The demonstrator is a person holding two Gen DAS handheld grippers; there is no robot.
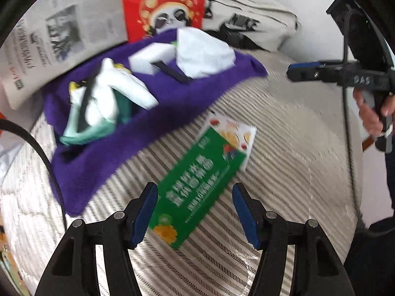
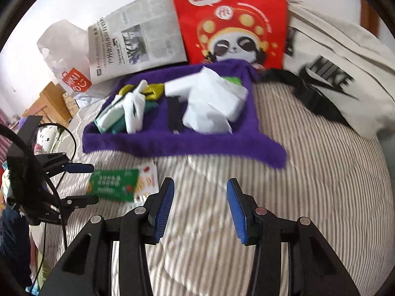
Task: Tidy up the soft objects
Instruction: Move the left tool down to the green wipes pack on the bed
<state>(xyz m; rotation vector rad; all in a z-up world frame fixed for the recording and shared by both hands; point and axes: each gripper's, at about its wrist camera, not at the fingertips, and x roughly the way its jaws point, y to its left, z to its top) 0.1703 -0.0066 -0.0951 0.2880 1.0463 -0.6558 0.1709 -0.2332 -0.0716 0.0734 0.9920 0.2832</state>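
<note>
A green and white tissue pack lies on the striped bed cover. My left gripper is open with its fingers on either side of the pack's near end; from the right wrist view the pack sits between those fingers. A purple towel lies behind it, holding white and teal socks and a white cloth. My right gripper is open and empty above the bed, short of the towel. It also shows in the left wrist view.
A red panda bag, a newspaper and a white Nike bag with black straps stand behind the towel. A white Miniso bag and wooden furniture are at the left. A black cable runs along the left.
</note>
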